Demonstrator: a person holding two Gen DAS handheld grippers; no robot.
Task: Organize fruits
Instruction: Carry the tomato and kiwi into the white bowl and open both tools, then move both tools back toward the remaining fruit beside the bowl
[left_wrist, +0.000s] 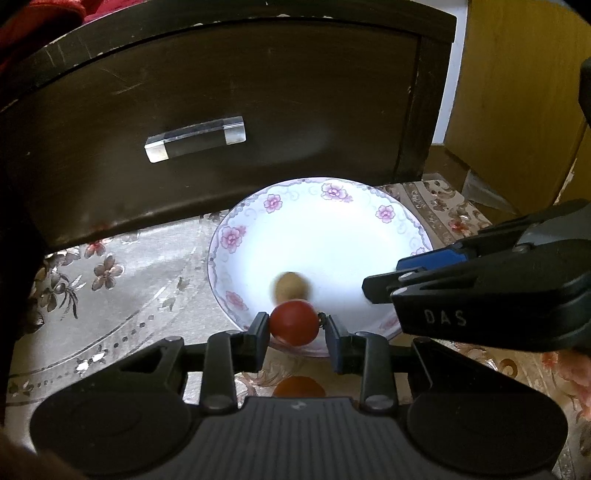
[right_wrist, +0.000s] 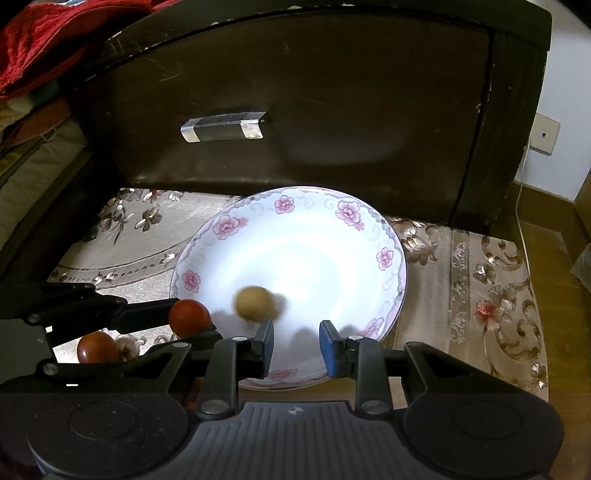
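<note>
Fronting a dark drawer (right_wrist: 295, 110), the floral-cloth tabletop (right_wrist: 480, 295) bears a plate (right_wrist: 386, 258) where a blurred tan fruit (right_wrist: 255, 302) may yet roll. Left gripper (left_wrist: 294, 326) grasps a red fruit (left_wrist: 293, 322) over the rim, and an early release could drop it outside; right gripper (right_wrist: 296, 343) hangs released, empty.

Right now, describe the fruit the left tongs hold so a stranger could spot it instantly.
Find the dark drawer front, then the white plate with pink flowers on the patterned cloth below it. At the plate's near-left rim, the left tongs pinch a small round red tomato. It is glossy red and held up, unlike the blurred tan fruit inside the plate and the darker tomato off the plate.
</note>
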